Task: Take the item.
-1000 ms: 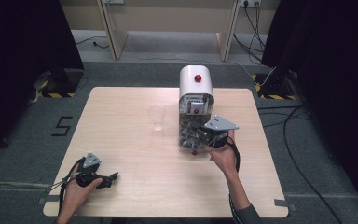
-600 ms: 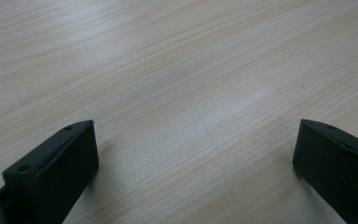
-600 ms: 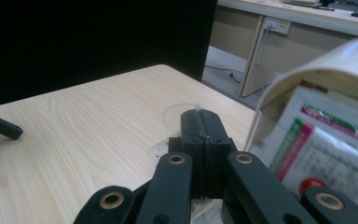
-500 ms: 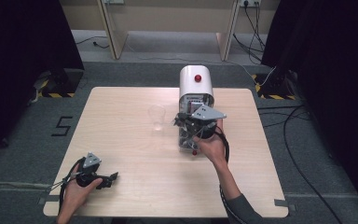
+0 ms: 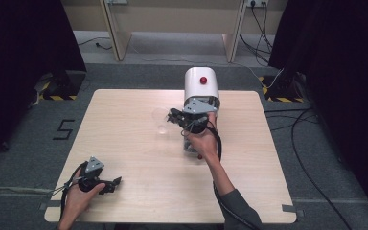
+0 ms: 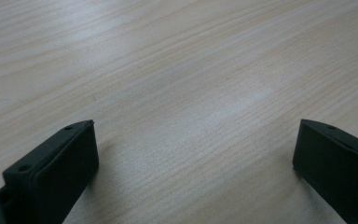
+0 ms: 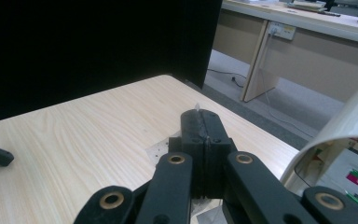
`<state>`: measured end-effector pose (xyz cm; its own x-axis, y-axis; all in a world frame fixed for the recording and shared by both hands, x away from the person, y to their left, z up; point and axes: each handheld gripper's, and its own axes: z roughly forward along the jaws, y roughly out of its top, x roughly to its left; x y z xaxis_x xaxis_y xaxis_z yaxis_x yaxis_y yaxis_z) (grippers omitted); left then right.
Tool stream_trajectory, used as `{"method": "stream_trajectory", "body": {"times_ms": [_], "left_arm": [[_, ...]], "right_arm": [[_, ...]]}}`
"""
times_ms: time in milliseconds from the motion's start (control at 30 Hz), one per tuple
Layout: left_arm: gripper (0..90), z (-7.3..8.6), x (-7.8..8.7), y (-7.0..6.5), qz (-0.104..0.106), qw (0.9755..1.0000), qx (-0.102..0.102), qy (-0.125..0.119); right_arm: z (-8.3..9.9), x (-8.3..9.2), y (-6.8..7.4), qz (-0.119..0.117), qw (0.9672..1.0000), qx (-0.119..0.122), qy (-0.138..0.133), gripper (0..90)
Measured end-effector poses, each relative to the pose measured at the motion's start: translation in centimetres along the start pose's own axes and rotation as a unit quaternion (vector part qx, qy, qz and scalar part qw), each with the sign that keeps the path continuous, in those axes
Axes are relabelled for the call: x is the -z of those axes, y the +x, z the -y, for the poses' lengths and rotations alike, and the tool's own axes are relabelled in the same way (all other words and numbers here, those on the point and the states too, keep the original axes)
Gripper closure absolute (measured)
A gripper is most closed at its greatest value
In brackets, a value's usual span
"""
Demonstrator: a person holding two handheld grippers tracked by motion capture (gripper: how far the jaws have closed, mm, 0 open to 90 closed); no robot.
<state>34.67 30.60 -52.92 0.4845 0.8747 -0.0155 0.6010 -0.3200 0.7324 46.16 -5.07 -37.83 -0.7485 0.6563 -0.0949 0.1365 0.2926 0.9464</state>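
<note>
Clear film (image 5: 162, 122) hangs over the table (image 5: 124, 143) just left of the white machine (image 5: 200, 86), above the middle of the far half. Right gripper (image 5: 174, 115) has it: in the right gripper view the jaws are clenched together with a thin sliver of film (image 7: 196, 106) showing at their tip. More of the sheet sags below. The grip is on an edge, so it looks slight.

Judgement: the film is being drawn away from the machine. Pull level and steadily, keep the jaws tight, and avoid snagging the sheet on the machine's front.

Left gripper (image 5: 115, 182) rests at the near left corner, jaws spread wide over bare wood, holding nothing.
</note>
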Motion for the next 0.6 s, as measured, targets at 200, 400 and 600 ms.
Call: {"method": "stream_trajectory", "body": {"times_ms": [200,400,600], "left_arm": [[0.0,0.0,0.0,0.0,0.000,1.0000,0.000,0.000],[0.0,0.0,0.0,0.0,0.000,1.0000,0.001,0.000],[0.0,0.0,0.0,0.0,0.000,1.0000,0.001,0.000]], "right_arm": [[-0.5,-0.8,-0.1,0.006,1.0000,-0.002,-0.001,90.0],[-1.0,-1.8,0.2,0.014,0.9999,0.000,0.005,90.0],[-1.3,-3.0,0.3,0.024,0.9997,-0.001,0.008,90.0]]}}
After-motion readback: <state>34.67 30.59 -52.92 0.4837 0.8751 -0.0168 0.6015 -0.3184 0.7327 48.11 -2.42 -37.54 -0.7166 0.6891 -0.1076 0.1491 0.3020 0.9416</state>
